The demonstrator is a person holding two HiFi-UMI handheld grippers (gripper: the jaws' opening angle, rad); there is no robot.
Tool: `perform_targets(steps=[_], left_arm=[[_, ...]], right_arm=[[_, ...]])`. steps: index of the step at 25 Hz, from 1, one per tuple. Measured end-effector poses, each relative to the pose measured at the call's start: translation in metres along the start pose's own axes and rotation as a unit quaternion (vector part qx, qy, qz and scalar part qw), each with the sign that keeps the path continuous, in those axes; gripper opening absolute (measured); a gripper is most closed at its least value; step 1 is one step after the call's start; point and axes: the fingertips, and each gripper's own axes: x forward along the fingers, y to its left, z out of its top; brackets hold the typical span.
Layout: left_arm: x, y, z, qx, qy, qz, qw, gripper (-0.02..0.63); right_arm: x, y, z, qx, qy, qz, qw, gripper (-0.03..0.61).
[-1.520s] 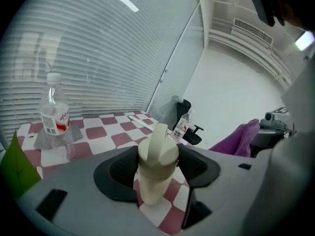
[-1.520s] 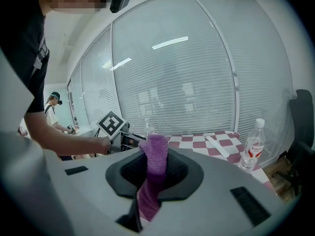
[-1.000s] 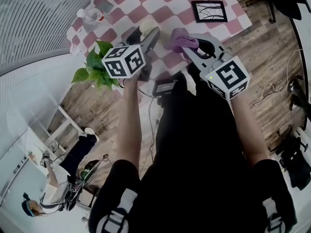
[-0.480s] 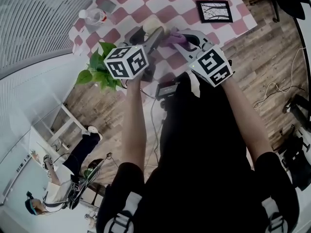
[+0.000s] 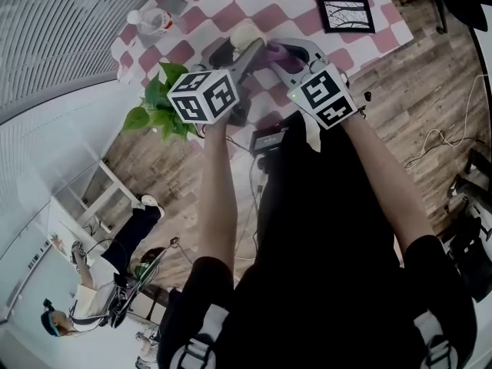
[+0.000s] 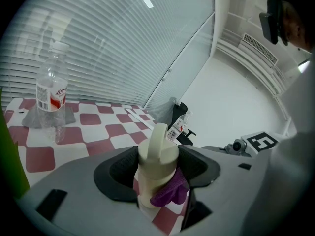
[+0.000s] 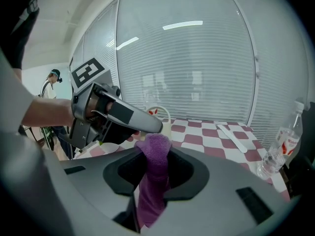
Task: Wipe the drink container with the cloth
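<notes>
Purple cloth (image 7: 150, 200) hangs pinched between the fingers (image 7: 189, 173) of the right gripper (image 7: 156, 173), which have just been easing apart a little yet press on it. Its top end lies against the side of the cream drink container (image 6: 156, 156), just under the lid. The left gripper (image 6: 157, 173) has its fingers (image 6: 115, 173) clamped on that container, upright, over the near edge of the red-and-white checked tabletop (image 5: 288, 6); whether its base touches I cannot tell. A clear water bottle (image 6: 51, 97) stands well apart on the tabletop.
</notes>
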Motion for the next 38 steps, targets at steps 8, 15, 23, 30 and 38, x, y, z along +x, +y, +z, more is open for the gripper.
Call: perform_targets(steps=[8, 15, 23, 30, 38], left_arm=[[-0.001, -0.001, -0.001, -0.003, -0.005, 0.001, 1.0000, 0.276], [-0.001, -0.002, -0.001, -0.001, -0.002, 0.004, 1.0000, 0.276], [-0.005, 0.003, -0.003, -0.011, -0.001, 0.008, 0.9999, 0.276], [-0.003, 0.005, -0.001, -0.014, -0.003, 0.014, 0.9998, 0.276], [-0.002, 0.004, -0.001, -0.008, 0.000, 0.016, 0.9998, 0.276]], right_arm=[[0.008, 0.003, -0.004, -0.004, 0.003, 0.012, 1.000, 0.202], [0.021, 0.004, -0.007, -0.024, 0.019, 0.017, 0.999, 0.279], [0.033, 0.008, -0.011, -0.042, 0.026, 0.016, 0.999, 0.305], [0.038, 0.007, -0.021, -0.055, 0.031, 0.011, 0.998, 0.315], [0.043, 0.006, -0.066, -0.063, 0.090, 0.009, 0.994, 0.320]])
